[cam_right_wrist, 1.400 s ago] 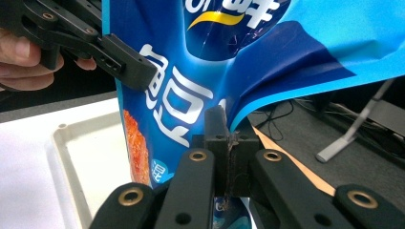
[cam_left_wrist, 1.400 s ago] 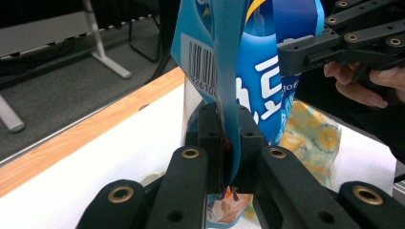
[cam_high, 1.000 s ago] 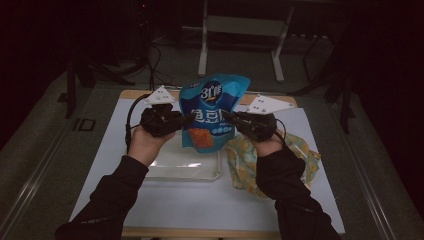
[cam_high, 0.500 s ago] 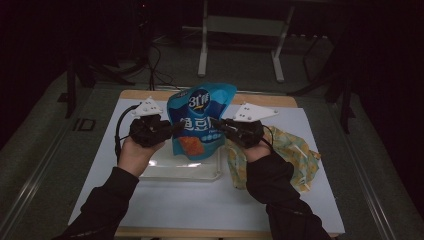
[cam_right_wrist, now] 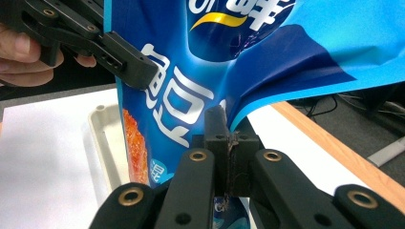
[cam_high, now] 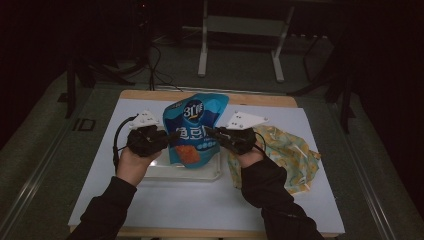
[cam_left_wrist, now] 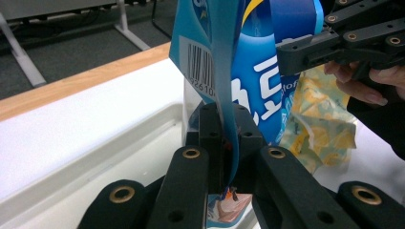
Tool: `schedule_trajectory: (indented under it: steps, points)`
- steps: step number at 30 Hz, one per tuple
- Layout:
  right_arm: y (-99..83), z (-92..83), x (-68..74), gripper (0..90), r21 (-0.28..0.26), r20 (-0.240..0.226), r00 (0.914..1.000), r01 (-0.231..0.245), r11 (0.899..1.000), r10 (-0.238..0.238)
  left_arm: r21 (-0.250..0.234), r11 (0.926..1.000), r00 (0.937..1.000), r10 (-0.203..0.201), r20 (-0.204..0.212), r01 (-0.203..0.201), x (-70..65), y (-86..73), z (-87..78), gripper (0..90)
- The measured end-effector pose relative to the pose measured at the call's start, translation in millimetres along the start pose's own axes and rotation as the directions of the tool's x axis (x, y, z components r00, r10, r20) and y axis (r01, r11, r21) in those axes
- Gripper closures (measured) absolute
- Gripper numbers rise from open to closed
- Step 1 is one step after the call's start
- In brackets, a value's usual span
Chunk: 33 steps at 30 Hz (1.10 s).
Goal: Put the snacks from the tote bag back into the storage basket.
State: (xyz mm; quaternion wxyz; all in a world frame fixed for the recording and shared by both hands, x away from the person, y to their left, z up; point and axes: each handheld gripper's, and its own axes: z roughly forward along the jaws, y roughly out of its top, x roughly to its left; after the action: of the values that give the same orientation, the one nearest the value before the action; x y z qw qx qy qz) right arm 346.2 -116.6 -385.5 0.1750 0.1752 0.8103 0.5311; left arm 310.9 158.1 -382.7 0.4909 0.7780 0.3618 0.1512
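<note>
While both sleeves come in from the near edge of the table [cam_high: 150, 210], a blue snack bag [cam_high: 194, 127] is held up between the two grippers, pretty much upright, just over the white tray [cam_high: 210, 172]. The left gripper [cam_high: 167, 136] is clamped on the bag's left edge, and from the left gripper view the jaws can be seen pinched right down on the thin blue seam, with the bag [cam_left_wrist: 248, 71] and its barcode rising above them and the tray [cam_left_wrist: 119, 157] below. The right gripper [cam_high: 212, 132] is closed on the bag's right edge the same way; in the right gripper view the film is nipped tight between the jaws and the bag [cam_right_wrist: 191, 86] is bent and creased above them, with the left gripper [cam_right_wrist: 138, 64] seen gripping the far side. So nothing fancy, both are holding the bag, one per side. Whether the bag's bottom touches the tray can't be told. Just right of the tray, a crumpled yellow patterned cloth [cam_high: 290, 155] is lying on the white tabletop. Farther back, the wooden table edge and a metal stand [cam_high: 240, 40] on the dark floor can be made out.
</note>
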Motion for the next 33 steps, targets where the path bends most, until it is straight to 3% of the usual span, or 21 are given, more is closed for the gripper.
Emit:
schedule_trajectory:
  steps: [17,33]
  points:
    - [-30.2,15.7,-2.5,89.3,0.030,-0.031,0.9987,-0.041,0.999,0.042,0.034,0.9993,0.9998,-0.018,0.002,0.018,4.1,-26.2,16.2,87.1]
    - [-43.1,24.4,0.2,89.2,0.061,-0.040,0.9986,-0.033,0.998,0.036,0.030,0.9994,0.9997,-0.021,0.012,0.020,7.4,-46.0,22.8,86.9]
